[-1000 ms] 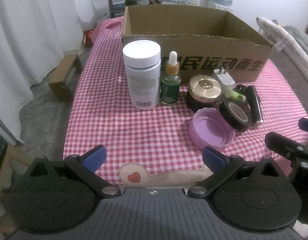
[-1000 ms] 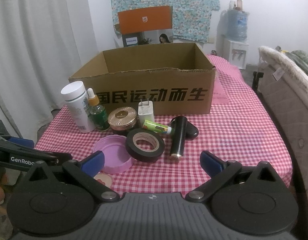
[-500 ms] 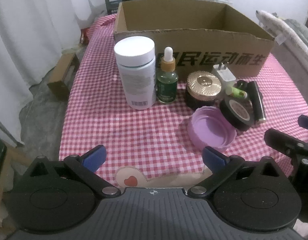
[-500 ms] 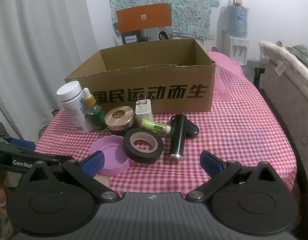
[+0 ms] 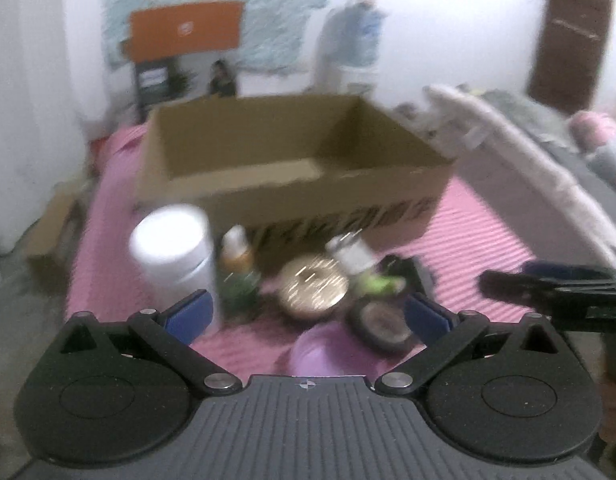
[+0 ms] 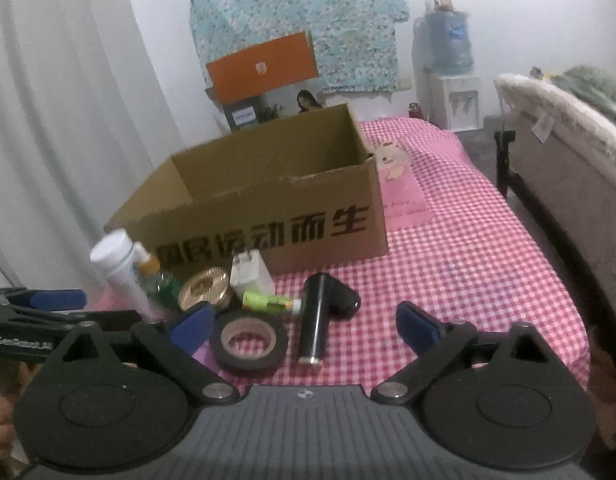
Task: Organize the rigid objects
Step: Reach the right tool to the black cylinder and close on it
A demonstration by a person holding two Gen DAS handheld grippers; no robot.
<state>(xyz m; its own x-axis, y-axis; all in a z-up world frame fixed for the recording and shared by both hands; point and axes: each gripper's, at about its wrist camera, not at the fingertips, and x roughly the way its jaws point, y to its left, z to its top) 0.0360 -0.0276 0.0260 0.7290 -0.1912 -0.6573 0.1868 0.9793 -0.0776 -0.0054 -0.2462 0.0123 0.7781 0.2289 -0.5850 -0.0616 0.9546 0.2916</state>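
Nothing packed yet: cardboard box point(image 6: 268, 200) sits empty, bottles, tape roll point(image 6: 250, 340) and black tube point(image 6: 313, 320) all on the tablecloth before it, right gripper point(image 6: 304, 324) and left gripper point(image 5: 308, 312) both spread, holding nothing.

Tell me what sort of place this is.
Probably a room in a home: a table under a pink checked cloth, a water dispenser against the wall, and a padded sofa or bed edge alongside.

Dim indoor light; left view motion-blurred, right sharp, fisheye-bent edges.
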